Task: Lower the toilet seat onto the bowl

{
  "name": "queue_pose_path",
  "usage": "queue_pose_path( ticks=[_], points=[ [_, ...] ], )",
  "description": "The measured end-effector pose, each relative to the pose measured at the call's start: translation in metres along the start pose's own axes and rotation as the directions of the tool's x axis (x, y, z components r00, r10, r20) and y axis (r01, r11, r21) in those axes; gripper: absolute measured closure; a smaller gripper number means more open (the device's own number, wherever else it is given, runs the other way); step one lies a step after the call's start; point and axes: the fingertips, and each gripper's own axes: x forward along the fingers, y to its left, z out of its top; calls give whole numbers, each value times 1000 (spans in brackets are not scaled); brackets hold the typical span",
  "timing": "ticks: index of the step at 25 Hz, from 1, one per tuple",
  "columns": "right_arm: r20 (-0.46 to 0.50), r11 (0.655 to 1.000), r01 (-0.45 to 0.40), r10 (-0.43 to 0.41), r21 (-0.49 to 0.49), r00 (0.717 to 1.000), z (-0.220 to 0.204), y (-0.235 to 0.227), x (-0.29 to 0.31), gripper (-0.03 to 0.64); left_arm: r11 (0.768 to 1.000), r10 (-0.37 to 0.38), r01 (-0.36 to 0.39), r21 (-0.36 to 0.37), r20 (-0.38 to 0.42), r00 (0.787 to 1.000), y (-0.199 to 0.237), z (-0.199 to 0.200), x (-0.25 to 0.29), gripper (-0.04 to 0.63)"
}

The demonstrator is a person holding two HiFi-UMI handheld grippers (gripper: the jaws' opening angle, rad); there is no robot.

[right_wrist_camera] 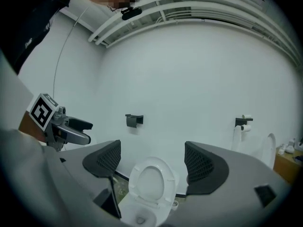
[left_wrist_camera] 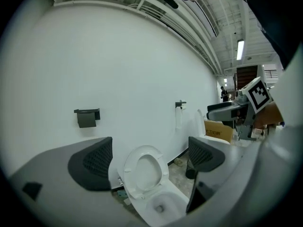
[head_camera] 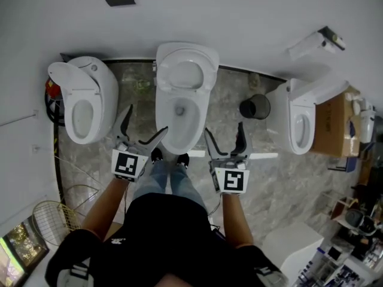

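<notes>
Scene: a person stands facing the middle one of three toilets set along a white wall, with a gripper in each hand
Seat: white oval ring with a wide opening, standing upright at the back of the middle toilet and leaning toward the wall; it is not yet lowered
Bowl: open and white, directly below the seat, with a dark drain at the bottom; its rim is bare
Left gripper: hovers just beside the bowl's front left edge, touching nothing; its fingers are spread wide with only air between them, and the seat shows in the gap, well beyond the tips
Right gripper: hovers just off the bowl's front right side, also touching nothing; its fingers are spread wide and hold nothing, and the seat is centred in the gap, far off
Why held so: both grippers seem to be in a ready pose, one on each side of the bowl and aimed at the raised seat, so that either could reach up for its top edge
Stance: the shoes are close to the bowl's front, so the person is squared up to the toilet
Step in hand: the approach, by the look of it; no contact with the seat yet
Next move likely needs: a reach up and forward to the seat's upper rim, then a slow swing down so it does not drop onto the bowl
Nearby: a dark bin on the marbled floor to the right of the bowl, clear of the seat's path
</notes>
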Motion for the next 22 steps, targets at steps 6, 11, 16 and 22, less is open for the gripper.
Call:
queue_pose_path(
  ticks=[6,11,16,22],
  points=[
    [-46,999,-18,16,-49,999,-32,-15,46,190,996,-38,33,-80,-64,997,18,-24,48,94],
    [-81,997,-39,35,-59,996,-61,-25,84,190,996,-69,64,-55,-100,993,32,-43,87,94],
    [-113,996,-73,66,-59,991,-85,-35,130,190,993,-119,115,-33,-139,983,40,-55,125,94],
    [-162,993,-113,104,-44,981,-119,-47,189,192,990,-136,142,21,-191,972,55,-79,179,111]
  ],
)
